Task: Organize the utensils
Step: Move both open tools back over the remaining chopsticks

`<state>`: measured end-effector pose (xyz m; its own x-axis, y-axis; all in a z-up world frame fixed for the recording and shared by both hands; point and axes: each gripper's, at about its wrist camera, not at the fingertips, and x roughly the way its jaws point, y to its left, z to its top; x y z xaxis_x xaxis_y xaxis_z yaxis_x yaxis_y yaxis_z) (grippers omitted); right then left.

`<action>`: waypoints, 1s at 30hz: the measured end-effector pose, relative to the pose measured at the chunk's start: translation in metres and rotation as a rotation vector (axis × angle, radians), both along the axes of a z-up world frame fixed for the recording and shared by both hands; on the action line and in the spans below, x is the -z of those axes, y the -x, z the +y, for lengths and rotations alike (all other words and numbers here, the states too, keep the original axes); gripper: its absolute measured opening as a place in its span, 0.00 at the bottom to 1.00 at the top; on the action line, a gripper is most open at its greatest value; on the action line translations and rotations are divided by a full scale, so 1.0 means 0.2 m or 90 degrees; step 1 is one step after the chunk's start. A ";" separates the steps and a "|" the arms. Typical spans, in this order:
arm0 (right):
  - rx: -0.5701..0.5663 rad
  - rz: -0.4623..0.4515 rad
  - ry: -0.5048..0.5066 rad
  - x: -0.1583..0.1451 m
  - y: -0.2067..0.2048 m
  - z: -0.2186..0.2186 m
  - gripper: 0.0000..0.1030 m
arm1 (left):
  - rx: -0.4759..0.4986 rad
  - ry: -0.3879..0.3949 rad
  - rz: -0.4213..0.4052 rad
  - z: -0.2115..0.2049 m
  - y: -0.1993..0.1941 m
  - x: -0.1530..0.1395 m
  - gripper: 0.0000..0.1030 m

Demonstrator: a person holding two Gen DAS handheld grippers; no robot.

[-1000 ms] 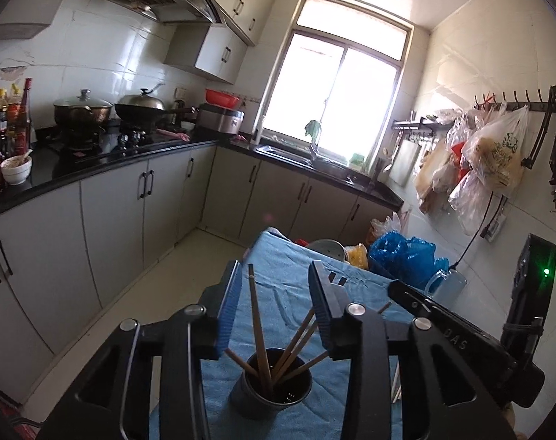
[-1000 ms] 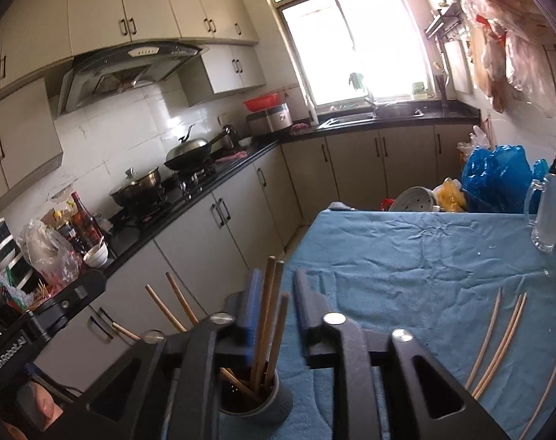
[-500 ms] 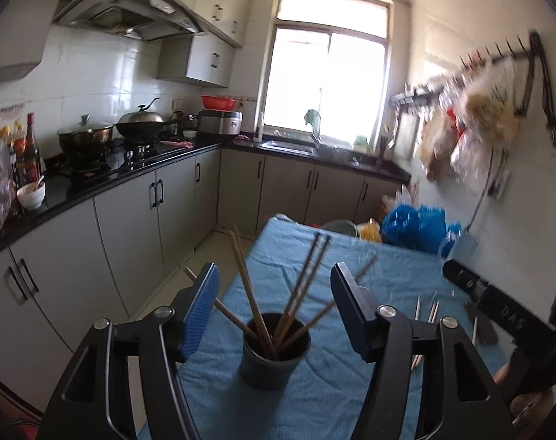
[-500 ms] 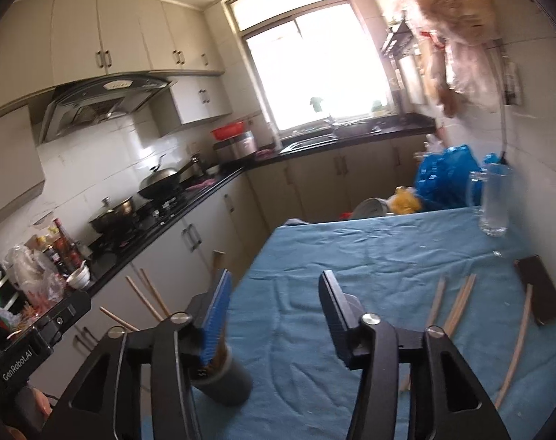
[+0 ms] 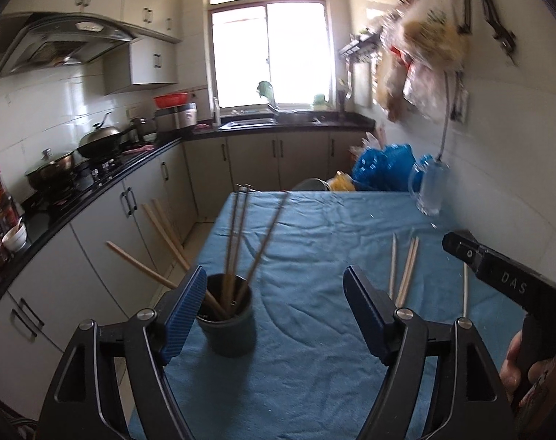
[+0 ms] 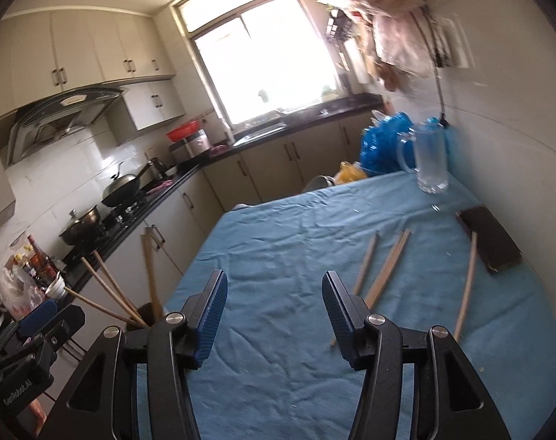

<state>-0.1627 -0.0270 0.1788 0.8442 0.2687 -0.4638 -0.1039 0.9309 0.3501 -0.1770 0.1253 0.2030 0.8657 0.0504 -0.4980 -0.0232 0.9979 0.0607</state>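
In the left wrist view the left gripper [image 5: 274, 315] hangs above the blue tablecloth [image 5: 314, 366] with its jaws spread wide and nothing between them; the dark round utensil cup [image 5: 228, 324] stands on the cloth just beside the left blue pad, near the table's left edge; several wooden chopsticks [image 5: 237, 234] stand in it, some nearly upright, others fanning out to the left past the table edge; further right three loose chopsticks [image 5: 402, 271] lie on the cloth, two of them touching along their length, and a fourth, thinner-looking one [image 5: 464, 286] lies apart near the black body of the other tool at the right edge; a glass mug [image 5: 430, 190] stands at the far right of the table

In the right wrist view the right gripper [image 6: 274, 315] is likewise parted, empty, over the cloth [image 6: 278, 385]; the cup [image 6: 146, 315] is mostly hidden behind its left finger, with chopsticks [image 6: 105, 289] leaning out of it to the left; the loose chopsticks [image 6: 386, 267] lie just beyond the right pad, one single and a touching pair; another chopstick [image 6: 466, 282] lies further right, its far end beside a dark flat phone-like slab [image 6: 492, 238]; the glass mug [image 6: 428, 157] stands at the far edge near the wall
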 end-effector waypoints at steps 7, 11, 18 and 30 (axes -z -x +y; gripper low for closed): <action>0.041 0.026 -0.022 0.10 0.02 -0.22 0.56 | 0.040 0.004 0.045 -0.13 -0.08 0.07 0.74; 0.076 0.052 -0.027 0.18 0.03 -0.38 0.57 | 0.081 0.026 0.084 -0.22 -0.15 0.14 0.74; 0.145 0.113 -0.022 0.32 0.03 -0.69 0.57 | 0.150 0.043 0.164 -0.46 -0.40 0.36 0.73; 0.132 0.203 -0.028 0.49 -0.21 -0.93 0.57 | 0.150 0.073 0.270 -0.75 -1.09 0.64 0.60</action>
